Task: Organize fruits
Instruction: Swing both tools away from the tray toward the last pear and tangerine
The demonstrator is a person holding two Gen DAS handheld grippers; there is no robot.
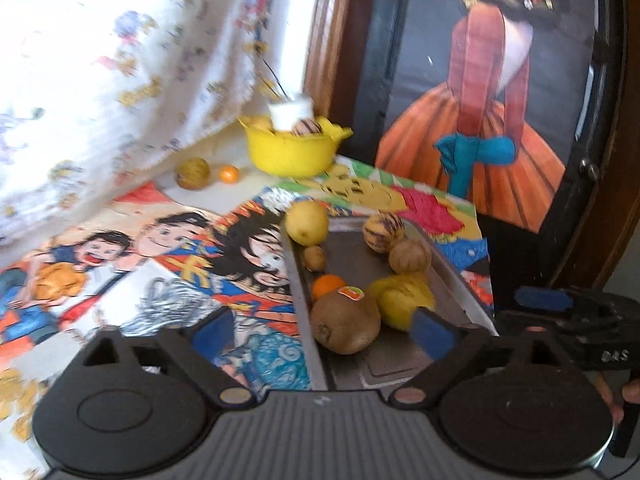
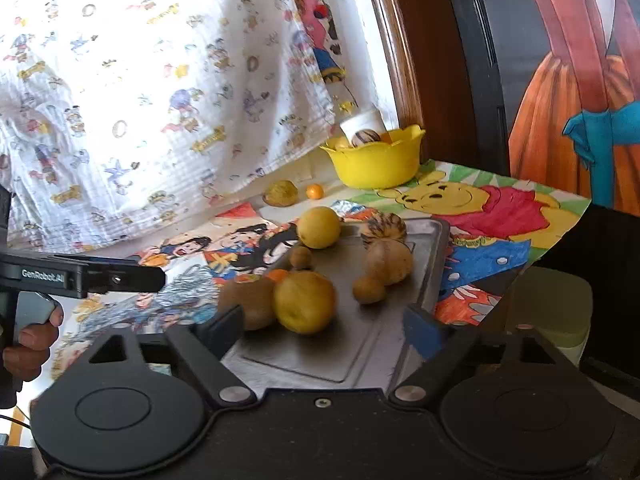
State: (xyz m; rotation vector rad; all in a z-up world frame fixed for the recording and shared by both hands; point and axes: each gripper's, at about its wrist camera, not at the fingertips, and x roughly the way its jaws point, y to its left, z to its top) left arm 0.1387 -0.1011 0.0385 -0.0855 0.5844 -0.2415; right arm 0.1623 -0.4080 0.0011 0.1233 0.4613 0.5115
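Observation:
A grey metal tray (image 1: 452, 280) (image 2: 424, 264) lies on cartoon drawings and carries several fruits. Among them are a kiwi (image 1: 346, 320) (image 2: 248, 300) with a sticker, a yellow fruit (image 1: 404, 296) (image 2: 304, 302), a small orange (image 1: 328, 284), a lemon (image 1: 306, 222) (image 2: 318, 226), a striped fruit (image 1: 383, 230) (image 2: 384, 228) and a tan wrinkled one (image 1: 410, 256) (image 2: 388, 262). My left gripper (image 1: 320, 320) hangs open over the tray's near left edge, just short of the kiwi. Over the tray's near end, my right gripper (image 2: 324, 328) is open and holds nothing.
A yellow bowl (image 1: 292, 150) (image 2: 376, 160) with fruit and a white cup stands at the back. A brown fruit (image 1: 193, 174) and a tiny orange (image 1: 229, 174) lie left of it. A patterned cloth (image 2: 160, 80) hangs on the left; a dark framed picture (image 1: 480, 80) stands behind.

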